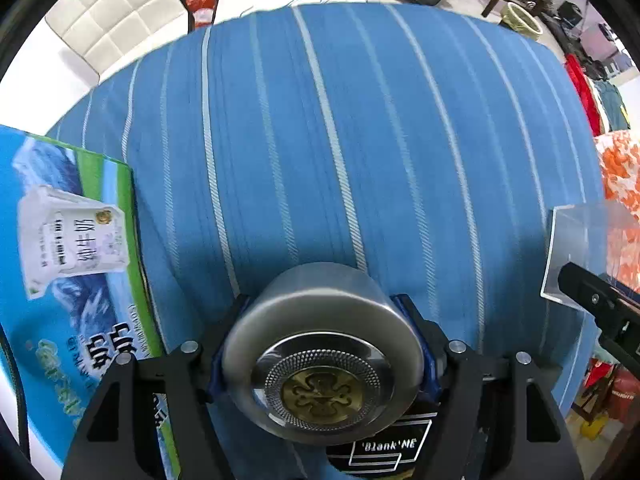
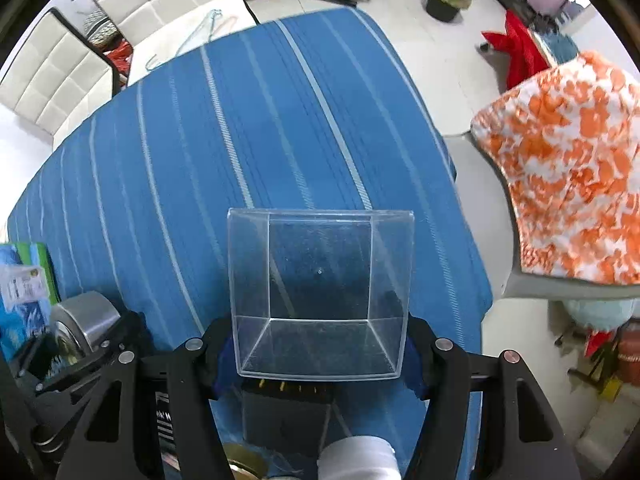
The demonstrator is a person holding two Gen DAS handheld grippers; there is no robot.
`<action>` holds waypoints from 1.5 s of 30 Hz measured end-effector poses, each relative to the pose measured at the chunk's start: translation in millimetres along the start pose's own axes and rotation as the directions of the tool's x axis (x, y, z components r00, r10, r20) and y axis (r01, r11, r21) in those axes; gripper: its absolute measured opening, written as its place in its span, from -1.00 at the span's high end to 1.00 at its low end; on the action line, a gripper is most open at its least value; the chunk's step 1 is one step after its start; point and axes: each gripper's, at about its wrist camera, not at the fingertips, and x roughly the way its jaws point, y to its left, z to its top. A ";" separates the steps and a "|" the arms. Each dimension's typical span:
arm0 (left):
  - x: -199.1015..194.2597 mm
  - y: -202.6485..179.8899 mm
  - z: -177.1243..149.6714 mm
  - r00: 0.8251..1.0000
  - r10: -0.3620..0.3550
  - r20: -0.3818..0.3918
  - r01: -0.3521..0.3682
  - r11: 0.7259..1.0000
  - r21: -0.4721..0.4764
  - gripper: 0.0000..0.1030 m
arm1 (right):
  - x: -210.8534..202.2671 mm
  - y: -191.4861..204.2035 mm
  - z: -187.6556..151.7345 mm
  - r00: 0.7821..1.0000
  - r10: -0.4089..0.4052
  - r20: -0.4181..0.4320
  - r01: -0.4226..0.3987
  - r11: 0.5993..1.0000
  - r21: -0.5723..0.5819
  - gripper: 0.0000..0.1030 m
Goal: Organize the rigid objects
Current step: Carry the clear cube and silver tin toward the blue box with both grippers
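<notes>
A round steel tin (image 1: pixel 320 320) with a brass emblem on its lid fills the gap of my left gripper (image 1: pixel 320 304); the blue pads press on both its sides, just above the blue striped tablecloth (image 1: pixel 360 140). My right gripper (image 2: pixel 320 344) is shut on a clear plastic box (image 2: pixel 320 280), open side toward the camera, with nothing inside. In the left wrist view the clear box (image 1: pixel 576 248) shows at the right edge. From the right wrist, the tin (image 2: pixel 86 320) sits at lower left.
A blue-green milk carton case (image 1: pixel 68 260) lies at the left. A black box (image 1: pixel 384 448) with white lettering sits under the left gripper. A white roll (image 2: pixel 356 456) and a black item (image 2: pixel 288 412) lie below the clear box. An orange-white cushion (image 2: pixel 568 184) stands right of the table.
</notes>
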 end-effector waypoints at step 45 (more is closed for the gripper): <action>-138.2 304.0 -97.3 0.975 0.026 0.221 0.010 0.987 -0.157 -0.33 | -83.2 384.3 -62.5 0.973 0.213 0.088 -0.186 0.952 -0.243 -0.29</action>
